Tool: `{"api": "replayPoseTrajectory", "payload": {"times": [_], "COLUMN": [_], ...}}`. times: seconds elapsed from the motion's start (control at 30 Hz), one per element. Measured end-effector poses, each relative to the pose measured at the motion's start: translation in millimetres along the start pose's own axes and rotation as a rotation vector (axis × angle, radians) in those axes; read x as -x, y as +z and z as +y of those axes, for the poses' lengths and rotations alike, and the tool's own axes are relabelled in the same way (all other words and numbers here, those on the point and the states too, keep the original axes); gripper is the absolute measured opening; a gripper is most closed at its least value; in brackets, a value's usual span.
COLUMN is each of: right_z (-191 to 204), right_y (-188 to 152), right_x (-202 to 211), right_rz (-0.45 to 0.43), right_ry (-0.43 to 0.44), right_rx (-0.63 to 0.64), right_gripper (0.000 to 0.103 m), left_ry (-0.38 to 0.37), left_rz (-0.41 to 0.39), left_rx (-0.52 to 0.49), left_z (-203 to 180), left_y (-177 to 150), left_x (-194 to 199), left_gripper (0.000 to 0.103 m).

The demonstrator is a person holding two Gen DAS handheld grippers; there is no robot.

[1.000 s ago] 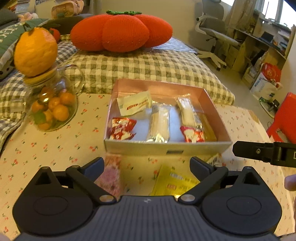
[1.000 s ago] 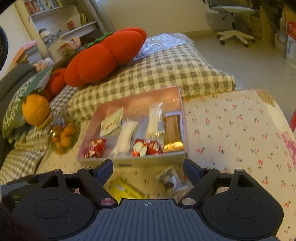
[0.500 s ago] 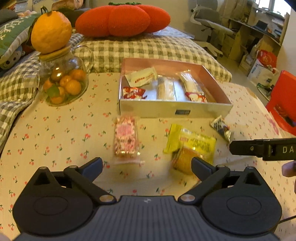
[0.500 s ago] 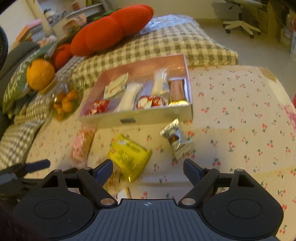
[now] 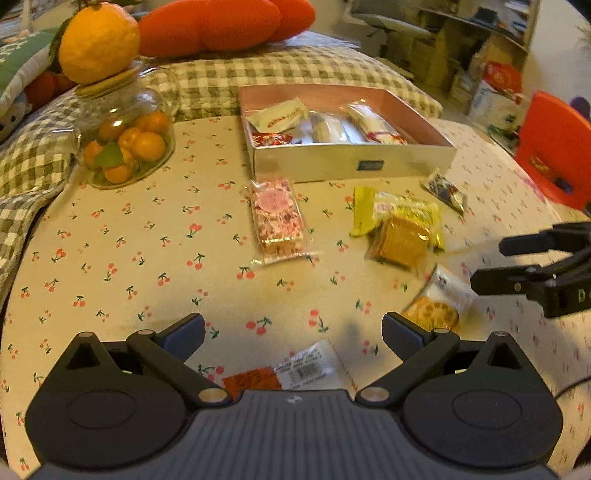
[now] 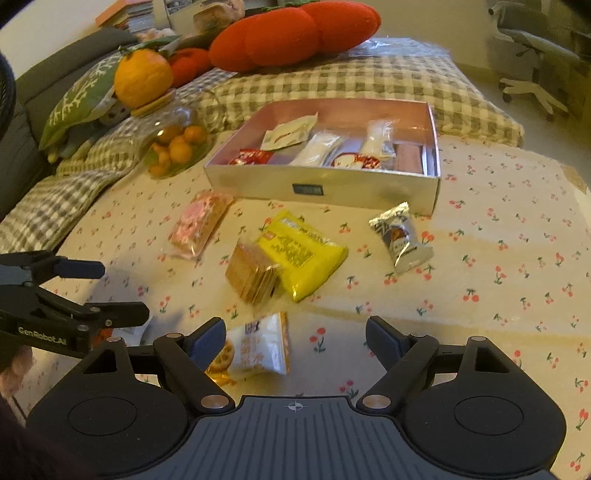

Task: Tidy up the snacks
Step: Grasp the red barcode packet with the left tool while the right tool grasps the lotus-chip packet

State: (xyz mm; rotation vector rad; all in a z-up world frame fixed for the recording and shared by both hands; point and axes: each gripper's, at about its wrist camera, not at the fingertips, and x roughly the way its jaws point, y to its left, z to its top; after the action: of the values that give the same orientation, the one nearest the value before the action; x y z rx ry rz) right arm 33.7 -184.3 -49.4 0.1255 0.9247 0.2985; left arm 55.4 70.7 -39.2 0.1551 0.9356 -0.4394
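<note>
Right wrist view: five snack packets (image 6: pixel 301 254) outside the box (image 6: pixel 325 184) (cherry-print cloth).

Orange-and-white packet (image 5: pixel 295 371) partly hidden behind the left gripper (image 5: pixel 293 332); box (image 5: pixel 351 162) contents blurred, labels unreadable.

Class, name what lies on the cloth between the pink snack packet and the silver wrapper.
The yellow packet and a clear-wrapped cracker stack leaning on it lie between the pink snack packet and silver wrapper; right wrist view.

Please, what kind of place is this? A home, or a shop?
Most likely a home living room or bedroom. A cherry-print cloth covers the table, a checked cushion and a plush red pumpkin pillow lie behind it, and an office chair stands on the floor.
</note>
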Motion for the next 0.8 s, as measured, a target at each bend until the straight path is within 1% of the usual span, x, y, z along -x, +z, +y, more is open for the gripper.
{"api": "replayPoseTrajectory", "payload": {"times": [0.23, 0.4, 0.47, 0.53, 0.6, 0.67, 0.8], "right_z": [-1, 0, 1, 3, 6, 12, 25], "right_y": [-10, -16, -18, -20, -22, -25, -30], "right_x": [-2, -5, -7, -10, -13, -15, -19], "right_rz": [0.005, 0.014, 0.026, 0.039, 0.052, 0.052, 0.044], "right_ry": [0.012, 0.038, 0.051, 0.059, 0.057, 0.038, -0.008], "right_rx": [0.039, 0.088, 0.114, 0.136, 0.169, 0.216, 0.309], "right_gripper": [0.085, 0.085, 0.085, 0.085, 0.085, 0.085, 0.085], "left_ry": [-0.083, -0.11, -0.102, -0.084, -0.068, -0.058, -0.021], "left_rz": [0.02, 0.054, 0.065, 0.073, 0.089, 0.089, 0.082], "left_rx": [-0.132, -0.199, -0.229, -0.261, -0.286, -0.293, -0.262], "left_z": [7, 11, 11, 10, 9, 10, 13], "left_y": [-14, -23, -27, -30, -31, -32, -29], "left_x": [4, 5, 5, 4, 1, 0, -1], "left_gripper": [0.101, 0.1, 0.097, 0.091, 0.083, 0.084, 0.081]}}
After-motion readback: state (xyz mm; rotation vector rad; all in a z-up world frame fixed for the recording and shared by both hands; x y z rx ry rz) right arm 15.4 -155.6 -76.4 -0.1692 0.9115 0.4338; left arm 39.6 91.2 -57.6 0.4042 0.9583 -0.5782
